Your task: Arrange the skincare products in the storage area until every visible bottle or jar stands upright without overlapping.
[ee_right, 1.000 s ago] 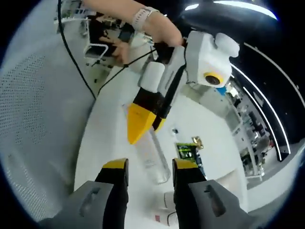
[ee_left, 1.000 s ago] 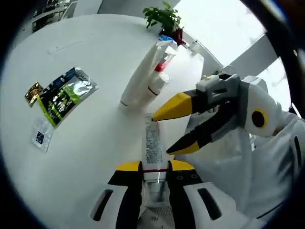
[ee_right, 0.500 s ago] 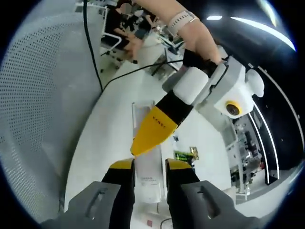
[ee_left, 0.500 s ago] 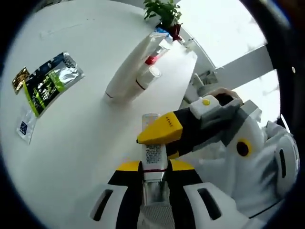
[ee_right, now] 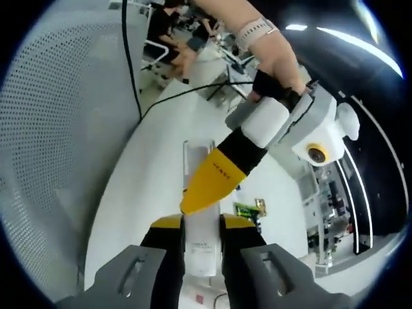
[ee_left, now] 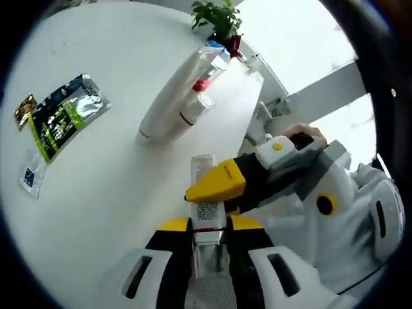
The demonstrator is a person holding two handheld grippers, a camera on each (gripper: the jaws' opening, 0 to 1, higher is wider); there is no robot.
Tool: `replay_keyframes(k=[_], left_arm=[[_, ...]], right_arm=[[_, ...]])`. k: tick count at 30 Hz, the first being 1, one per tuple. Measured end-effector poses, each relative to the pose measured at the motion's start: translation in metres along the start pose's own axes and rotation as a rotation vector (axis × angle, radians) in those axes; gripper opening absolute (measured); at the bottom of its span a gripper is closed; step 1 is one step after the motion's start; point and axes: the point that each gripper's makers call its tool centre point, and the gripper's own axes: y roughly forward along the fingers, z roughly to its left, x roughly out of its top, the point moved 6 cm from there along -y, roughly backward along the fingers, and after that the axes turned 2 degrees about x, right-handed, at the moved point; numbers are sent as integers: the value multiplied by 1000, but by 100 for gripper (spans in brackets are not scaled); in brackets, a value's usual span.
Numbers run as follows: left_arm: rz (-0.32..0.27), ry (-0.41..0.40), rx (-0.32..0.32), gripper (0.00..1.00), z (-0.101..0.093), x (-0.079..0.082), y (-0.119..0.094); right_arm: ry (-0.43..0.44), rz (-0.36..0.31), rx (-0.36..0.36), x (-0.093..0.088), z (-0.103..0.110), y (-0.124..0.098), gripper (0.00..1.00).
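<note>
Tube (ee_left: pixel 205 187) held between both grippers, above the white table (ee_left: pixel 109 174)
Left gripper (ee_left: pixel 209 226) and right gripper (ee_right: pixel 201 225) each clamp one end – it looks light, soft, somewhat slippery; better grip near the stiff cap end

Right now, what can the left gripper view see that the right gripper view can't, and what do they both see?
Left gripper view: two white tubes lying together, a plant, a green packet. Right gripper view: a perforated wall, a black cable, a hand with a wristband. Both: one tube pinched between both tools, on the white table.
</note>
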Motion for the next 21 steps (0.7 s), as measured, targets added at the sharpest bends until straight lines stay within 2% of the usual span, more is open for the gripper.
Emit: replay_keyframes(k=[3,4,5,6,7,9,10,13,15,16,18,20,21], left_arm=[[-118,63,-17,16,6,7,-5],[-162,25,-32,16,8,9,-8],[-201,13,-47,16,10,11,-11],[-272,15,-54,16,14,16,-16],[-317,8,-57,16,16,19,-19],[-400,-33,-73,19,20,24,-24],[-457,-20,-61,22,22,28,-28],[-495,-22,-27,28,29,26,-34],[-565,-20,11,32,36,29,-38],[-588,-28,6,35,27,23,-32],[-644,-44,11,40,25,23,-31],[-648,12,25,47,21,20,-27],[-666,65,65,49,22,19,-24]], right_arm=[[40,10,-8,-4,-2,-1,20],[89,-2,-20,-6,-4,-1,20],[110,-5,-26,-7,-6,-2,20],[153,-8,-40,-8,-9,-3,20],[184,-14,-47,-9,-11,-4,20],[276,-39,-54,-9,-14,-5,20],[311,-32,-59,-11,-15,-5,20],[353,-34,-66,-13,-17,-6,20],[383,-33,-70,-15,-18,-6,20],[403,-32,-76,-16,-18,-6,20],[430,-34,-86,-17,-19,-7,20],[500,-57,-111,-17,-23,-7,20],[533,-72,-121,-16,-25,-9,20]])
